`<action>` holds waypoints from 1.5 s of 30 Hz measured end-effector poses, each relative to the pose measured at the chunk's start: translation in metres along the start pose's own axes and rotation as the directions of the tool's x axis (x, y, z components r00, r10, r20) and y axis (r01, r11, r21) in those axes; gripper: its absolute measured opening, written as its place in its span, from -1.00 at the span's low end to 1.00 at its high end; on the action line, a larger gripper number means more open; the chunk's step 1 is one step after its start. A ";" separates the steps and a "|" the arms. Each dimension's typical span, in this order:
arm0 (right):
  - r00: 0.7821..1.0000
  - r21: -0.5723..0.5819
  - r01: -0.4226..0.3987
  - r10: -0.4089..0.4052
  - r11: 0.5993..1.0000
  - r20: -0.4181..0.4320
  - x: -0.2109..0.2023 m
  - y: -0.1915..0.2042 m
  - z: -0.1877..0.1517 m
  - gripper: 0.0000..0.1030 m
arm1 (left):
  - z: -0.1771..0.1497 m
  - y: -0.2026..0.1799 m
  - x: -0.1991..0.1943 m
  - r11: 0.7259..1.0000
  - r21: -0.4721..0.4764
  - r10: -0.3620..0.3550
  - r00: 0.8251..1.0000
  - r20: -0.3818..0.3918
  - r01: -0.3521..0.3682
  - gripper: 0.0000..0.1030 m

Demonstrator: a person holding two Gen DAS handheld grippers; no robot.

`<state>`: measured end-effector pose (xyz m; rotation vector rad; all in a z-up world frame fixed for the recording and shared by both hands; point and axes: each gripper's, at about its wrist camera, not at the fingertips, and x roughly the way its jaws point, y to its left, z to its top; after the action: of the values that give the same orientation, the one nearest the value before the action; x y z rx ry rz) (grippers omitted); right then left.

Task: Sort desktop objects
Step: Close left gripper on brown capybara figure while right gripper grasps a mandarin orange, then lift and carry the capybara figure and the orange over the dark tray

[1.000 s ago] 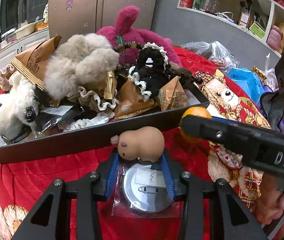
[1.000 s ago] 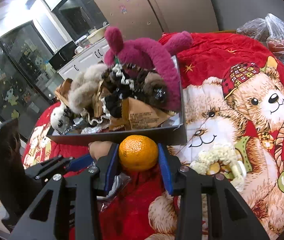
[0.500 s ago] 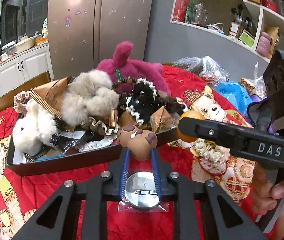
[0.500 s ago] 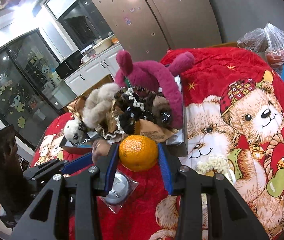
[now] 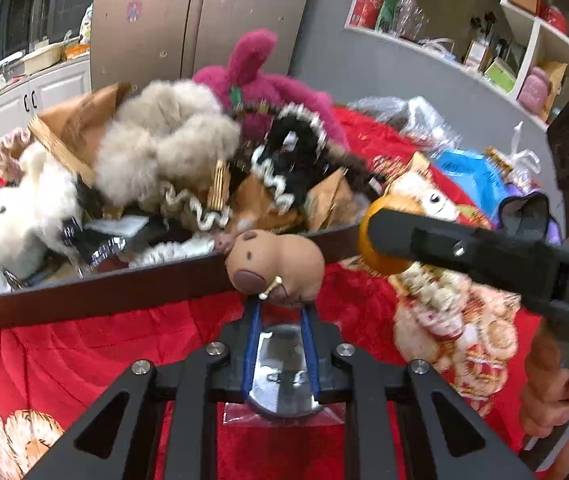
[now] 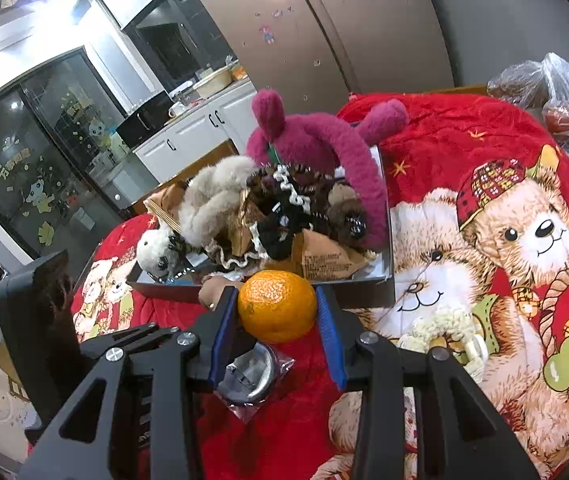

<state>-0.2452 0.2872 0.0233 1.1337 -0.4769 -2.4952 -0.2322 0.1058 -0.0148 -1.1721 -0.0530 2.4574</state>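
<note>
My left gripper (image 5: 280,312) is shut on a tan capybara toy (image 5: 276,266) and holds it just in front of the dark tray's near wall (image 5: 116,292). My right gripper (image 6: 276,312) is shut on an orange (image 6: 277,306), held above the red cloth near the tray's corner (image 6: 368,292). The orange also shows in the left wrist view (image 5: 380,256), behind the right gripper's black finger. The tray is piled with plush toys, scrunchies and brown packets. A round metal badge in a clear bag (image 6: 250,374) lies on the cloth under both grippers.
A magenta plush (image 6: 324,148) lies at the tray's far end. A cream scrunchie (image 6: 444,330) lies on the bear-print cloth to the right. Plastic bags (image 5: 412,120) and a blue packet (image 5: 472,178) sit at the far right. Shelves and a fridge stand behind.
Both grippers keep their holds. The left gripper has moved closer to the tray with the capybara toy turned sideways. The right gripper has held its place near the tray corner.
</note>
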 end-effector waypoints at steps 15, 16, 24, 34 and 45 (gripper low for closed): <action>1.000 0.030 -0.008 0.008 1.000 -0.009 0.001 -0.009 0.001 -0.22 | 0.000 0.013 -0.002 0.995 -0.089 -0.037 0.999 0.031 0.040 -0.01; 1.000 0.027 -0.004 0.005 1.000 -0.011 0.002 -0.009 0.001 -0.22 | 0.001 0.013 -0.001 0.995 -0.092 -0.040 0.999 0.033 0.043 -0.01; 1.000 0.010 0.010 -0.010 1.000 -0.021 0.004 -0.005 -0.001 -0.22 | 0.009 -0.003 0.004 0.999 -0.035 0.017 0.999 0.033 -0.016 0.00; 0.999 0.016 0.027 -0.026 1.000 -0.025 0.006 -0.009 -0.002 -0.22 | 0.008 -0.009 0.006 0.998 -0.008 0.065 0.997 0.032 -0.064 -0.35; 1.000 0.005 0.004 -0.005 1.000 0.026 -0.015 0.001 0.006 -0.22 | 0.021 -0.005 -0.034 0.999 -0.023 0.047 0.992 0.115 -0.044 -0.35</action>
<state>-0.2403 0.2937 0.0372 1.1063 -0.4881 -2.5168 -0.2270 0.1000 0.0247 -1.0499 -0.0863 2.5685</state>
